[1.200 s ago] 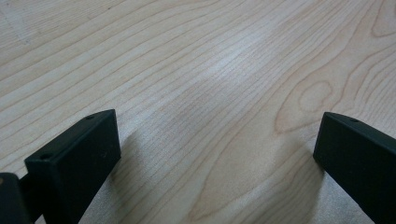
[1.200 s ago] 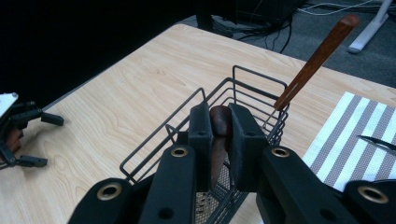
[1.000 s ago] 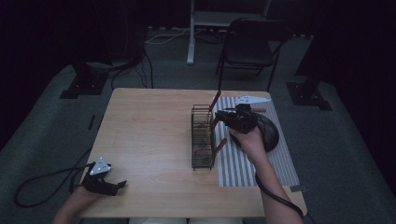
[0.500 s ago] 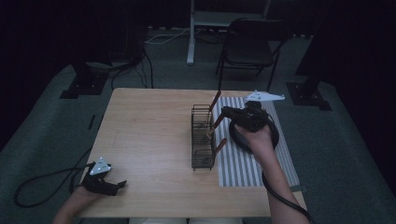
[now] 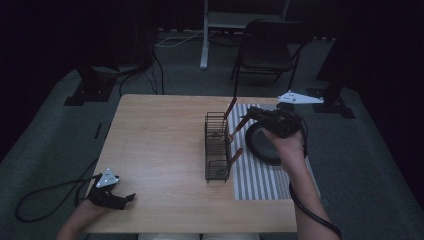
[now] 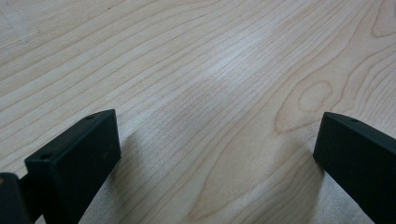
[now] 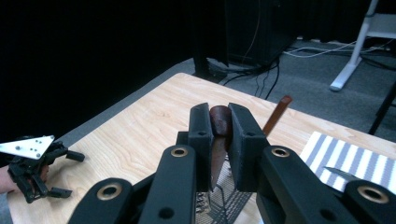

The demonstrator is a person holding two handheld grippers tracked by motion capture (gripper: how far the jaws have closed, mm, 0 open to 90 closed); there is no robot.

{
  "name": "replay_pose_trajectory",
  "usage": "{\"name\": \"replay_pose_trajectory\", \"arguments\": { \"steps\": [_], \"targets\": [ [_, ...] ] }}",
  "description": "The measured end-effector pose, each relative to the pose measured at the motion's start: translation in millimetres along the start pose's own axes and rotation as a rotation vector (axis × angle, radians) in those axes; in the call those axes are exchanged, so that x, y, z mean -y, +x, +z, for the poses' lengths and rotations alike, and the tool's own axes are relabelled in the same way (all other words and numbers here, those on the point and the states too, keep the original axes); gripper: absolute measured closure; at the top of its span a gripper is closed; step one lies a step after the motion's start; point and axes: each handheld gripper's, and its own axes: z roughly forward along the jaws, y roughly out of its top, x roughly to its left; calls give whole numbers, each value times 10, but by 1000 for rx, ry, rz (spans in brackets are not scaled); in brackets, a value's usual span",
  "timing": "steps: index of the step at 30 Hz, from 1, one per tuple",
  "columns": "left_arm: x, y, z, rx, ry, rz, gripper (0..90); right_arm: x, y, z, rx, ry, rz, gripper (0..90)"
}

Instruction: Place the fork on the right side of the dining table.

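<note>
The right gripper (image 7: 219, 126) is clamped on the brown wooden handle (image 7: 220, 120) of a utensil; both jaws press against the sides of the handle, and the utensil's shaft hangs down between them toward the wire rack (image 5: 218, 146). In the high view, the right gripper (image 5: 252, 116) is held in the air above the striped mat (image 5: 260, 177), just beside the far end of the wire rack, with the clamped handle (image 5: 239, 123) pointing toward the rack. The kind of utensil cannot be determined.

The wire rack stands upright on the wooden table (image 5: 160, 145), at the left edge of the striped mat. Two further brown-handled utensils sit in it: one handle (image 5: 230, 107) slants up at the far end, and another (image 5: 235, 155) projects toward the mat at mid-length. A dark round pan (image 5: 261, 146) lies on the striped mat, partly covered by the person's right hand.

The left gripper (image 5: 116, 199) rests at the near left corner of the table, well apart from the rack. In the left gripper view its jaws stand wide apart over bare wood with nothing between them.
</note>
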Motion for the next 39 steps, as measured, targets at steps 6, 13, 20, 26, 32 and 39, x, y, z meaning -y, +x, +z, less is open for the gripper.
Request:
{"name": "replay_pose_trajectory", "arguments": {
  "steps": [6, 13, 20, 26, 32, 39],
  "targets": [
    [0, 0, 0, 0, 0, 0, 5, -21, -48, -132, 24, -17, 2, 811],
    [0, 0, 0, 0, -1, 1, 5, 75, -160, -226, 64, -19, 30, 811],
    [0, 0, 0, 0, 0, 0, 5, 259, -271, -236, 103, 4, 56, 811],
    [0, 0, 0, 0, 0, 0, 5, 448, -342, -265, 154, 16, 85, 811],
    [0, 1, 0, 0, 0, 1, 5, 668, -415, -290, 182, 28, 130, 811],
    [0, 1, 0, 0, 0, 0, 5, 950, -438, -251, 209, 56, 161, 811]
  ]
}}
